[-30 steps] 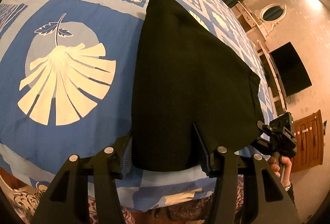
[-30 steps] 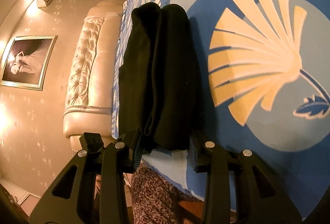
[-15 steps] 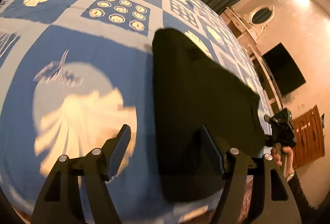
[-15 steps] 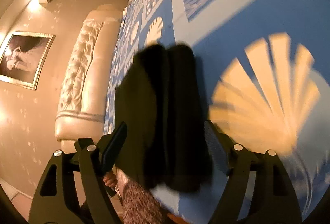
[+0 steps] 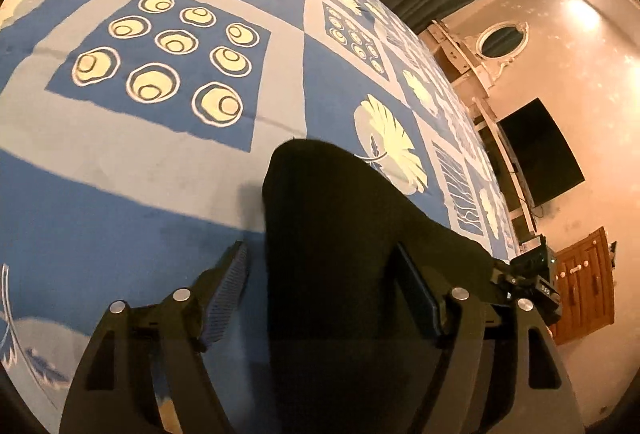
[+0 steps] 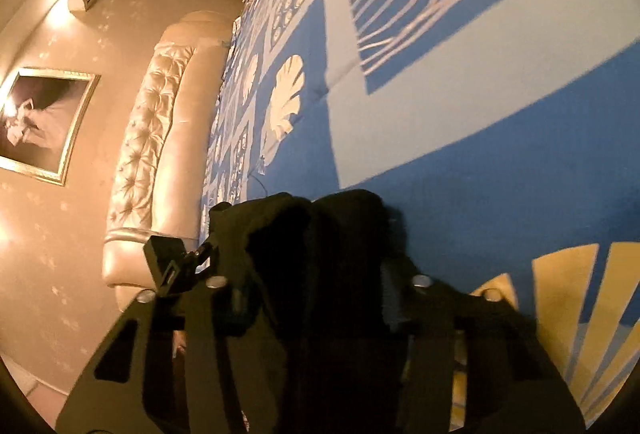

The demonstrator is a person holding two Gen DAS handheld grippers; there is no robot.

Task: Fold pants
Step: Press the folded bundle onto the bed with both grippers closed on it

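Since a second ago both tongs have advanced over the bed, carrying the black folded cloth pants (image 5: 340, 234) forward. Left tongs (image 5: 324, 286) and right tongs (image 6: 316, 290) stand spread, straddling the bundle on the blue patterned bedspread (image 5: 160, 174); grip uncertain. Folding appears nearly complete; final placement remains.

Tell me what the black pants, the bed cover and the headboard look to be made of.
Black pants: soft matte fabric, probably cotton or a knit; it absorbs light and drapes in rounded folds.
Bed cover: printed woven cloth, matte, with faint creases.
Headboard: shiny tufted upholstery, likely leather or faux leather, given its sheen and buttoned dimples.
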